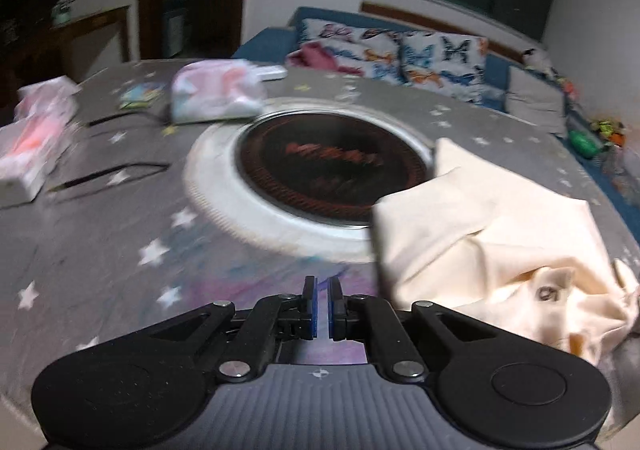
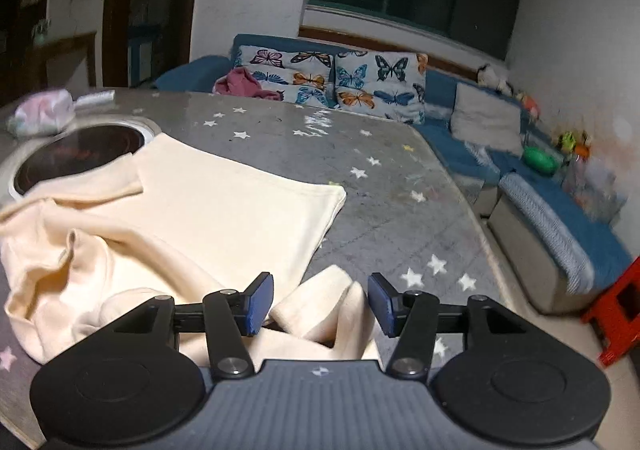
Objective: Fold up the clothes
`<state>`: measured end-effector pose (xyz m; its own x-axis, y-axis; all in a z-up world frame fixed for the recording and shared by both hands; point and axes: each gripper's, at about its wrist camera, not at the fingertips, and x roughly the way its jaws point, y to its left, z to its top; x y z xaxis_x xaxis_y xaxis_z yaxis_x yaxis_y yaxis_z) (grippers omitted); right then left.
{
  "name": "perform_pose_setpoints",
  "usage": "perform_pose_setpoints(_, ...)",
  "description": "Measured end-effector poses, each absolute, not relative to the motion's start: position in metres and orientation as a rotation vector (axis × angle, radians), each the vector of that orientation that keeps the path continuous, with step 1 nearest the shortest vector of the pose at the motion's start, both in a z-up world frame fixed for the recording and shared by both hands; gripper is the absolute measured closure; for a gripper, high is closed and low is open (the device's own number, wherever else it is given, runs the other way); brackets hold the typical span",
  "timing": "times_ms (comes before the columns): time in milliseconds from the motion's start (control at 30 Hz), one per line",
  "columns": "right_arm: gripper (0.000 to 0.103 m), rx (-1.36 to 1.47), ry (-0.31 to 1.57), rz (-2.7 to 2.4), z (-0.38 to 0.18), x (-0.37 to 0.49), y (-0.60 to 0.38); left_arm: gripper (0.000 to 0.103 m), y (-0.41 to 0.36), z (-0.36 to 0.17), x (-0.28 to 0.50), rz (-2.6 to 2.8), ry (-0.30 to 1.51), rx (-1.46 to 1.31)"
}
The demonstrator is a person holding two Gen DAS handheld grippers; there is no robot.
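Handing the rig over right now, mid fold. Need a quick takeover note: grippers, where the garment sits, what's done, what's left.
Left gripper: shut, holding nothing, over bare tablecloth left of the garment.
Right gripper: open, a fold of the cream garment lies between the pads, not pinched.
Garment: on the table, one corner overlapping the round cooktop.
Done: far part lies flat.
Left: near part is bunched up; smooth and finish folding.

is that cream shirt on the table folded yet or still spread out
Partly folded. The cream shirt has one flat panel with a straight folded edge, but its near part lies bunched, with a loose fold between the open right gripper.
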<state>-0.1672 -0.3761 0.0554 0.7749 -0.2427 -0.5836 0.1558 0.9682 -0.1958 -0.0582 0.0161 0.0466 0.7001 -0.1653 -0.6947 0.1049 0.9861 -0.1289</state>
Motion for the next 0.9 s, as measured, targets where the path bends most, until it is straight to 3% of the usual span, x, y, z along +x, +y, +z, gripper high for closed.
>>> perform_pose_setpoints(200, 0.053, -0.16, 0.634, -0.17, 0.064, -0.166, -0.368, 0.093, -0.007, 0.068, -0.062, -0.257, 0.714, -0.059)
perform_pose_setpoints(367, 0.072, -0.184, 0.724, -0.116, 0.048, -0.158, -0.363, 0.086, -0.055, 0.071, -0.063, -0.439, 0.713, -0.008)
perform_pose_setpoints(433, 0.076, -0.175, 0.759, -0.125, 0.041, -0.158, -0.367, 0.071, -0.075, 0.07, -0.066, -0.504, 0.717, 0.022)
perform_pose_setpoints(500, 0.078, -0.163, 0.782, -0.133, 0.036, -0.162, -0.372, 0.061, -0.091, 0.068, -0.071, -0.557, 0.709, 0.06)
perform_pose_setpoints(600, 0.078, -0.164, 0.791, -0.115, 0.034, -0.168, -0.373, 0.056, -0.116, 0.065, -0.077, -0.637, 0.696, 0.117)
perform_pose_setpoints(900, 0.078, -0.216, 0.79, -0.128, 0.023, -0.155, -0.367, 0.057, -0.143, 0.047, -0.083, -0.66, 0.676, 0.233)
